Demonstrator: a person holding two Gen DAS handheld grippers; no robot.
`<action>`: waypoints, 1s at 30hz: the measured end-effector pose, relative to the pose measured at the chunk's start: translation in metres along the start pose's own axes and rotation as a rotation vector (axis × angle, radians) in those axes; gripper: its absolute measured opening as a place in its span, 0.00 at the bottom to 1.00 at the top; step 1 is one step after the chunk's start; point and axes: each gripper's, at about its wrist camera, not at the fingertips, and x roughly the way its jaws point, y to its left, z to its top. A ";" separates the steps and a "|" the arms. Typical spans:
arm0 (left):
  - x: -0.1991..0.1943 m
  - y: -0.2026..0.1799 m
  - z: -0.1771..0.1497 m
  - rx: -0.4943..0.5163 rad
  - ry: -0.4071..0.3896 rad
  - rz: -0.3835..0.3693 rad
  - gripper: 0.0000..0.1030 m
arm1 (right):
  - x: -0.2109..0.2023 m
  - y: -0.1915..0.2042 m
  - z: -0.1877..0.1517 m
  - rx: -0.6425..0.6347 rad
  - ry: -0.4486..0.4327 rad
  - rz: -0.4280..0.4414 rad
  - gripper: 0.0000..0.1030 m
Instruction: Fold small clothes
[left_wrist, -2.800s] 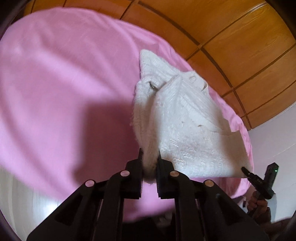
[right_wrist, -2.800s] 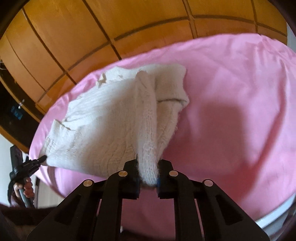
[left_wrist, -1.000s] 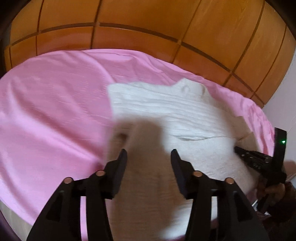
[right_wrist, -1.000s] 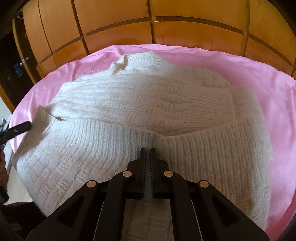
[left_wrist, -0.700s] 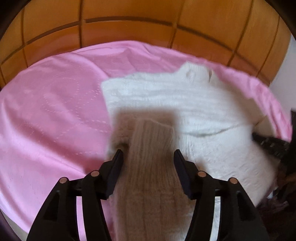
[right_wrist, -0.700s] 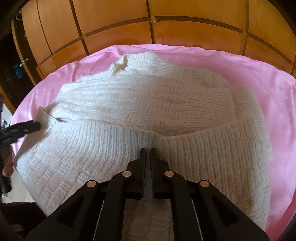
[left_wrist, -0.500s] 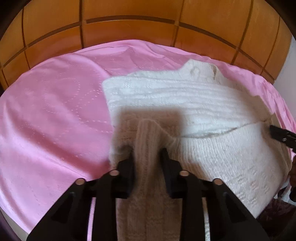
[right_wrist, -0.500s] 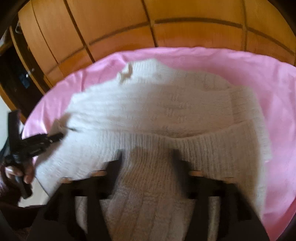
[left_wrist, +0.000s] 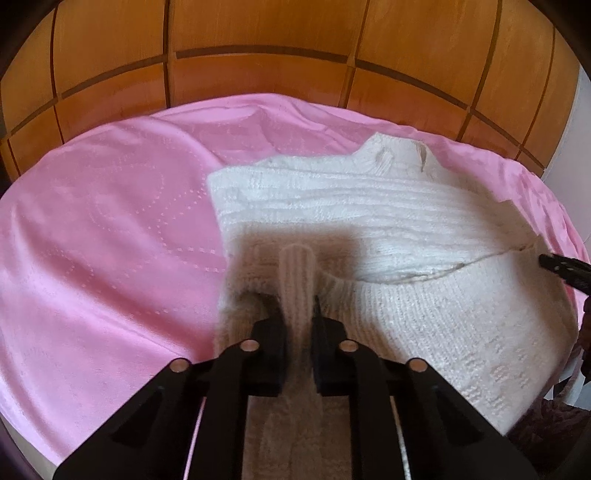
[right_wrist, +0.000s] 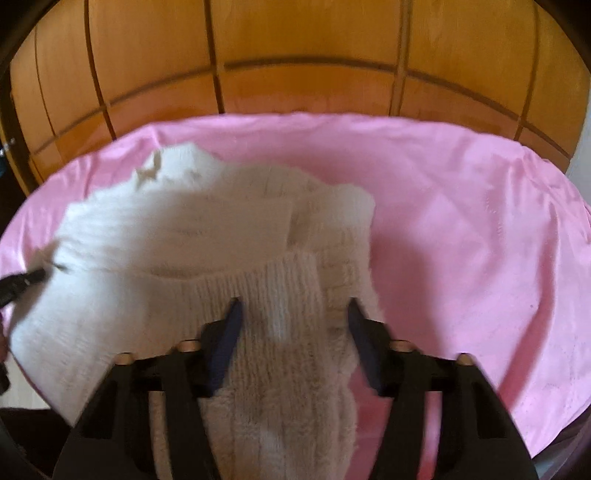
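Observation:
A white knitted sweater lies flat on a pink bedcover, collar at the far side. My left gripper is at the sweater's near left edge. Its jaws are closing and pinch a raised ridge of knit between the pads. In the right wrist view the sweater is blurred. My right gripper is over its near right edge. Its jaws stand apart and are closing, with a thick fold of knit between them. Each gripper's black tip shows at the other view's edge: the right gripper, the left gripper.
A wooden panelled wall rises behind the bed. The pink bedcover spreads bare to the right of the sweater, and to its left in the left wrist view. The bed's near edge runs just below the grippers.
The left jaws, open around the sweater's left edge, have come together on a ridge of knit. The right jaws let go of the hem, opened wide and shifted to the sweater's right edge.

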 end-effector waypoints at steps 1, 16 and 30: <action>-0.002 0.000 0.001 0.004 -0.006 -0.001 0.07 | 0.001 0.004 -0.001 -0.023 0.001 -0.007 0.20; -0.083 0.009 0.027 0.027 -0.114 -0.102 0.06 | -0.090 -0.002 0.045 -0.007 -0.184 0.054 0.05; 0.054 0.036 0.163 -0.075 -0.006 -0.040 0.05 | 0.069 -0.041 0.156 0.165 -0.061 -0.040 0.05</action>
